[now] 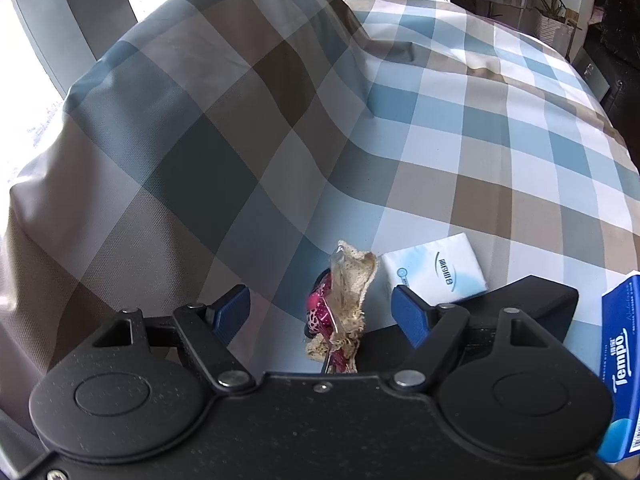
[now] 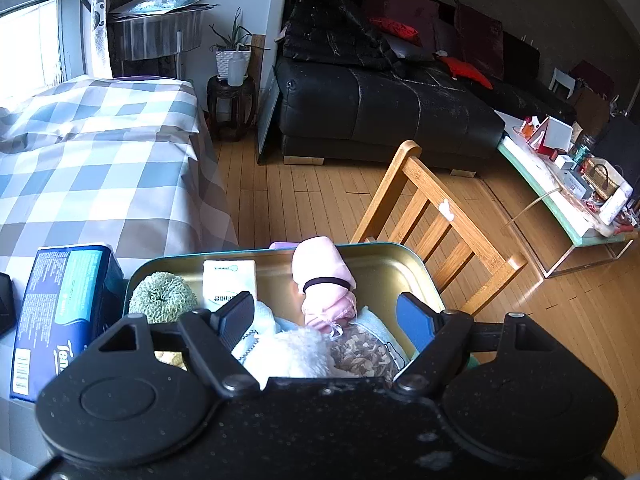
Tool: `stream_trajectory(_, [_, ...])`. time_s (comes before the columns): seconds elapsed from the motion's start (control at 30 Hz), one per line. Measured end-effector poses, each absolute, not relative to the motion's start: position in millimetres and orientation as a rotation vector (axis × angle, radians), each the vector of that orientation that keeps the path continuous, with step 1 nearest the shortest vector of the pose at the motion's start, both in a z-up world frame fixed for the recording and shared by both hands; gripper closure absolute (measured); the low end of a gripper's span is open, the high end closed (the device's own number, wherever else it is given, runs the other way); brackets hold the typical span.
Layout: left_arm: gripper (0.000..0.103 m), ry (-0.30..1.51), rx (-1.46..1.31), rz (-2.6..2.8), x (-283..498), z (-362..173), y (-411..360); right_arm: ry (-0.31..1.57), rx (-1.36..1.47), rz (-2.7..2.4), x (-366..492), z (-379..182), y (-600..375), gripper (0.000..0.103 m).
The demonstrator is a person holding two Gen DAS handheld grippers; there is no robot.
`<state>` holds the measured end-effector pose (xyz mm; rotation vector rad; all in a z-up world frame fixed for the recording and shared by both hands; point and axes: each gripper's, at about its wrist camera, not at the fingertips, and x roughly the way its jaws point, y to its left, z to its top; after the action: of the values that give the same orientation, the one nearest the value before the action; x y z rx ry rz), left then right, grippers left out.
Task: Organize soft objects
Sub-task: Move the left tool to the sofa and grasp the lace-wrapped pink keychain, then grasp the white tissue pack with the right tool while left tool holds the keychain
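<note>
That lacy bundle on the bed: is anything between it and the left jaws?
Nothing visible. The lacy bundle lies on the checked bedcover in the open gap of the left gripper; the white tissue pack sits off to its right.

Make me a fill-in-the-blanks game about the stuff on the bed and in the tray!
1. The checked cover on the bed has blue, white and ____ squares.
2. The rolled pink cloth in the gold tray has a ____ band around it.
3. The fluffy ball in the tray's corner is ____ in colour.
4. The big blue pack beside the tray holds ____.

Missing words: tan; black; green; tissues
</note>
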<state>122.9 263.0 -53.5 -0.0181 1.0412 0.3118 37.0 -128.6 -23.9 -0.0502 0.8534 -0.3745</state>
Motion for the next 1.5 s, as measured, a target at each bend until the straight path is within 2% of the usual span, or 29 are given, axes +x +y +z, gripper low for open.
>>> stream_trajectory(0.47, [0.03, 1.126, -0.055, 0.279, 133.7, -92.1, 281.7, 0.858, -0.108, -0.322, 44.9, -28.6, -108.5, 0.025])
stream_trajectory(1.03, [0.031, 1.127, -0.082, 0.219, 141.3, -109.9, 284.1, 0.77, -0.162, -0.115, 33.4, -25.4, -50.9, 0.024])
stream_trajectory(1.23, [0.059, 1.144, -0.145, 0.184, 144.8, -113.1, 288.7, 0.779, -0.086, -0.072, 40.0, -22.2, -23.7, 0.023])
stream_trajectory(1.5, [0.061, 1.102, -0.182, 0.181, 147.0, -93.0, 296.1, 0.76, -0.082, 0.01, 61.2, -11.7, 25.3, 0.023])
